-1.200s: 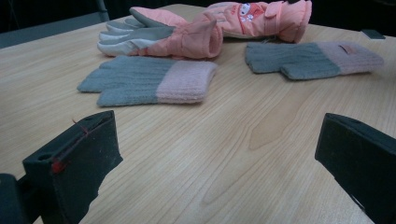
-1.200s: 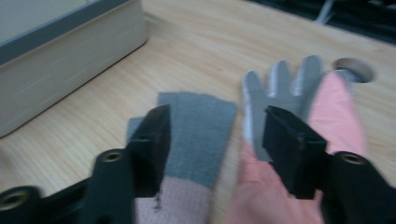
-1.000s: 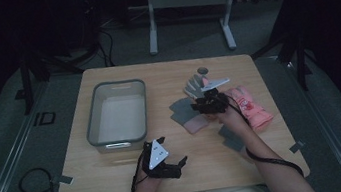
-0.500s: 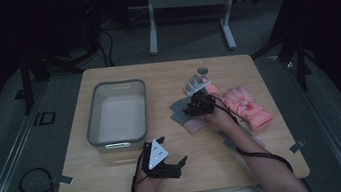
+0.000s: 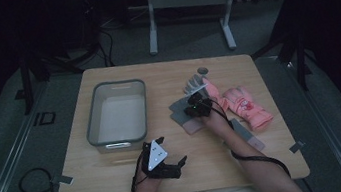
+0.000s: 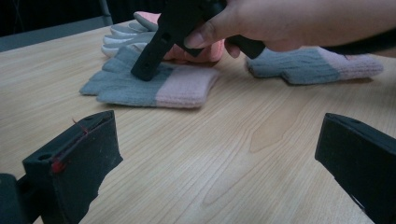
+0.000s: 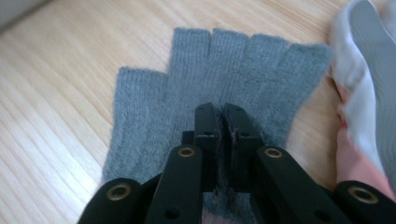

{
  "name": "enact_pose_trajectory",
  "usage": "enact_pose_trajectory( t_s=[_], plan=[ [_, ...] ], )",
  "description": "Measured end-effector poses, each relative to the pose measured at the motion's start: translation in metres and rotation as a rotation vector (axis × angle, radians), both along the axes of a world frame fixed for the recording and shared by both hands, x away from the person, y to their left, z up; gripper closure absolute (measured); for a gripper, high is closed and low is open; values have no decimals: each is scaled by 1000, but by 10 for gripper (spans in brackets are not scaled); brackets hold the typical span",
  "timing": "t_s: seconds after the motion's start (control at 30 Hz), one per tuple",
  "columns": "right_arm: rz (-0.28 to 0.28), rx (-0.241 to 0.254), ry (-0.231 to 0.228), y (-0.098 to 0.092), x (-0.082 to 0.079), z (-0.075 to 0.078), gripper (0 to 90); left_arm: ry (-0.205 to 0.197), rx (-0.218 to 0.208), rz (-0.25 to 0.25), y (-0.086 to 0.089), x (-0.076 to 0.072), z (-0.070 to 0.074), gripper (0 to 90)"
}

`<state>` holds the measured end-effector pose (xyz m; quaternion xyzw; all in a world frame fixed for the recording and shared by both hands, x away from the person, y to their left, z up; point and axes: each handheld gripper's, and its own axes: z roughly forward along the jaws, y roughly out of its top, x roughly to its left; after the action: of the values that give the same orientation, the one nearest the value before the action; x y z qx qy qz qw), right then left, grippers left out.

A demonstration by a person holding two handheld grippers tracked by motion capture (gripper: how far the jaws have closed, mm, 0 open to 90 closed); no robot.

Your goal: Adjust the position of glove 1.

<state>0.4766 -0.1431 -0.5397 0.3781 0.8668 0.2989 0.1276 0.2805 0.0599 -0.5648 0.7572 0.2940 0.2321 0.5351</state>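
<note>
Looks like a lab or recording studio setup to me, not anyone's home. There's one square light wooden table (image 5: 119, 179) sitting alone on grey carpeted flooring (image 5: 11, 164), and everything around it is dark, like black curtains or unlit walls. Loose black cables (image 5: 29, 184) snake over the floor, and there's what looks like pale tape (image 5: 63, 180) at the table's near corners. Behind the table stands a grey metal frame on two legs (image 5: 185, 3), plus some dark stands (image 5: 27, 80) off to the sides. A clear plastic rectangular bin (image 5: 92, 122) sits on the table like a prop, so it's all pretty staged.
</note>
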Motion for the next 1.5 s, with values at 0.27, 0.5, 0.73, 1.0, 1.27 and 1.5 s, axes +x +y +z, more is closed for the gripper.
enact_pose_trajectory(
  t_s=[0.27,0.5,0.73,1.0,1.27,1.5],
  plan=[
    [-150,169,-64,-16,-68,50,856,0,-10,13,1,0,0,0],
    [-249,195,-120,-30,-124,60,857,2,-3,15,1,1,0,0],
    [-313,196,-96,-25,-164,39,856,11,-19,10,2,1,0,0],
    [-362,179,-18,-16,-160,4,856,6,-10,6,1,1,0,0],
    [-413,179,-18,-15,-152,-13,828,8,-3,-3,1,1,0,0],
    [-406,207,-21,-21,-152,-6,736,11,-3,-8,1,1,0,0]
  ],
)
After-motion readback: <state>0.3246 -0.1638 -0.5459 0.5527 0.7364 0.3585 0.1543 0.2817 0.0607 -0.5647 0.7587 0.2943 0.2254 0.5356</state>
